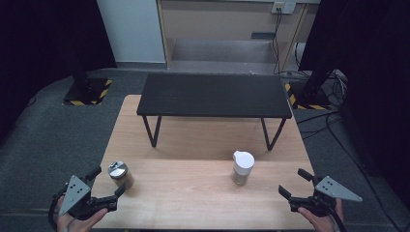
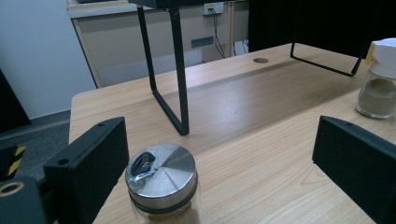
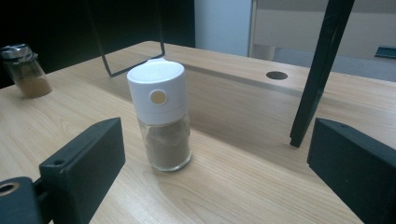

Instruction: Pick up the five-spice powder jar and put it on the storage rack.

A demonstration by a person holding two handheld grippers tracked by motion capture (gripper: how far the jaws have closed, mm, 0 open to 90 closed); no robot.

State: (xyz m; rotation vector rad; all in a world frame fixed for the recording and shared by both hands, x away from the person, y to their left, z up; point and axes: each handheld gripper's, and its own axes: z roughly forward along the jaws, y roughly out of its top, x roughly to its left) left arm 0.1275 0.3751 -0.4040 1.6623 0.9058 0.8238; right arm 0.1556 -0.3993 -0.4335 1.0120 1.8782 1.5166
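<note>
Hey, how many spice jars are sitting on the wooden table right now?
2. A glass jar with a shiny metal lid stands near the table's left front edge, between the left gripper's open jaws. A glass jar with a white plastic cap stands right of centre, ahead of the right gripper.

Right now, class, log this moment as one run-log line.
left gripper: open, at steel-lidded jar | right gripper: open, near white-capped jar

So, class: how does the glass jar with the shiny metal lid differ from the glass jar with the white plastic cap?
The glass jar with the shiny metal lid has a flat silver top; the glass jar with the white plastic cap has a tall, rounded white top with a yellowish dot. The metal-lidded jar looks shorter, the white-capped one taller. Both stand upright on the wooden table and hold brownish powder.
</note>
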